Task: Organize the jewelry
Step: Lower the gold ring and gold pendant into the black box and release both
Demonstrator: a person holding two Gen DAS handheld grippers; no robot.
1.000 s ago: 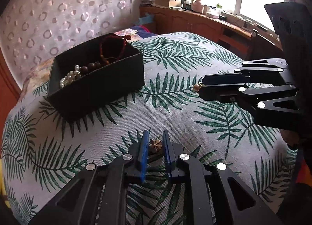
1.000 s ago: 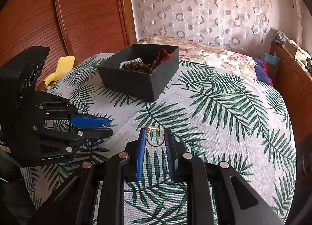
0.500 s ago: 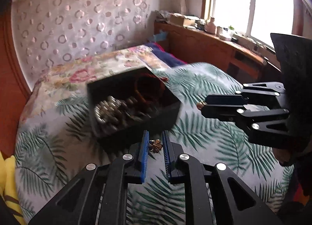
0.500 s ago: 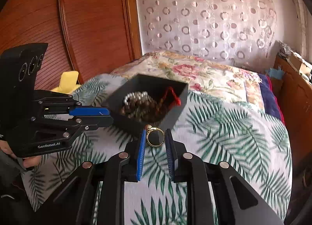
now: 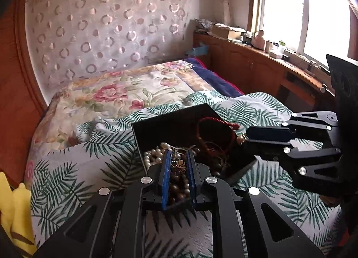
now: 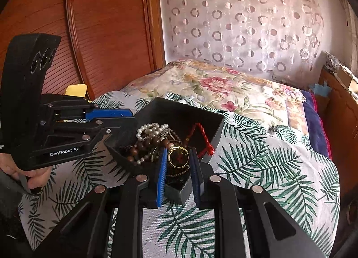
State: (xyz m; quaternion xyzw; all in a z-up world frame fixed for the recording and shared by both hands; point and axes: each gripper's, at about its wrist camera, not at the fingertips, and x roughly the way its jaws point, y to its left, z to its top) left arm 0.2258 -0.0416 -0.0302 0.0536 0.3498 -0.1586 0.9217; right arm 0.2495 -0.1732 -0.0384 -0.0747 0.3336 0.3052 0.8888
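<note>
"GenRobot.AI" is showing in white on the left gripper [image 6: 132, 116]. That gripper [image 5: 177, 161] is clamping a small bronze flower charm [image 5: 178, 167] over the near edge of the black box [image 6: 214, 132]. The right gripper [image 6: 179, 157] is pinching a gold ring [image 6: 178, 158] above the box's near corner. Pearls [image 6: 152, 128], brown beads [image 6: 145, 143] and a red cord bracelet [image 6: 202, 135] are lying tangled inside the box; its floor is hard to make out.
</note>
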